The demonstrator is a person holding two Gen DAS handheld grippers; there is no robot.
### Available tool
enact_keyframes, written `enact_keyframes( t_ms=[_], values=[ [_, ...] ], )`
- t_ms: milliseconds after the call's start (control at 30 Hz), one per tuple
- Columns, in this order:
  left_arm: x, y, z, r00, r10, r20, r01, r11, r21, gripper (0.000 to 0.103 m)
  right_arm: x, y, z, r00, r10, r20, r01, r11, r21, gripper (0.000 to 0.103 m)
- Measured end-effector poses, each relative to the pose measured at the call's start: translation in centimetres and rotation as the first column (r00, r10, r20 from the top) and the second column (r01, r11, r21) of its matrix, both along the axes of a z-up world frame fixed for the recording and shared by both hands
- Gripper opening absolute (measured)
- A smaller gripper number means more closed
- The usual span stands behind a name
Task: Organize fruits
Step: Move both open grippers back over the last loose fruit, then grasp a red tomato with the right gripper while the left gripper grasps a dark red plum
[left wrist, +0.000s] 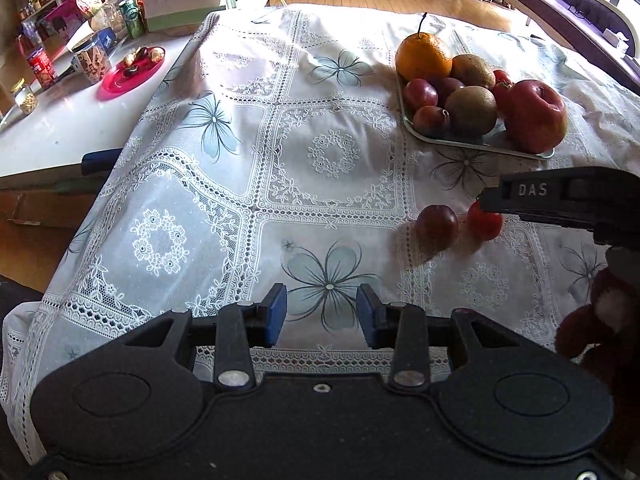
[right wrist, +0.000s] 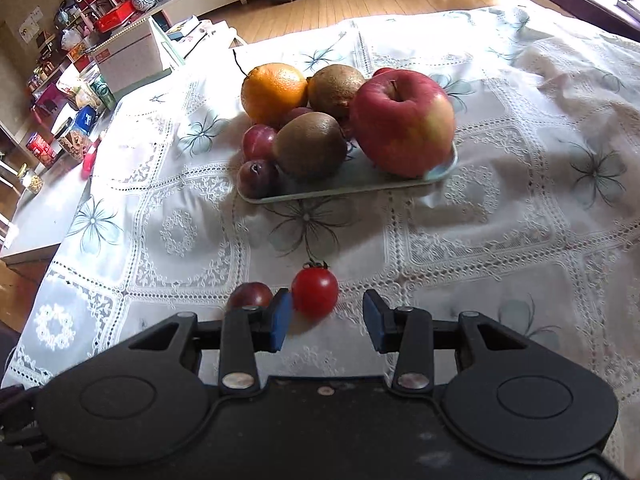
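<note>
Largely done: the tray (right wrist: 344, 194) already carries an orange (right wrist: 274, 92), an apple (right wrist: 404, 124), kiwis and plums. A cherry tomato (right wrist: 315, 290) and one plum (right wrist: 250, 295) remain loose on the surface (right wrist: 500, 240). Right claw (right wrist: 327, 320) released, tomato just beyond its pads; left claw (left wrist: 322, 314) released, empty.

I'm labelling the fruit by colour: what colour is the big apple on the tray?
The apple is mostly red with a yellow-green patch; the right wrist view shows it best.
</note>
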State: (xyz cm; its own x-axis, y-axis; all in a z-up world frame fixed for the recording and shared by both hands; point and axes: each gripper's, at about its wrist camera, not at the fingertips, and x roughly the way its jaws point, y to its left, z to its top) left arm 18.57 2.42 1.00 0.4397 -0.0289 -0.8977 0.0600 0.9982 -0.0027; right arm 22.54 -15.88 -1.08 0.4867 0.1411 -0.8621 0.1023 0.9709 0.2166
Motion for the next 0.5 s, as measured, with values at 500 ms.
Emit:
enact_keyframes(
  t_ms=[500],
  values=[
    [0.9,0.4,-0.1,1.0,-0.006,-0.004,0.006,1.0,0.005,0.047,2.5,2.7,-3.8,0.999,-0.015,-0.037,0.01,0.992,-0.128,0.038]
  ],
)
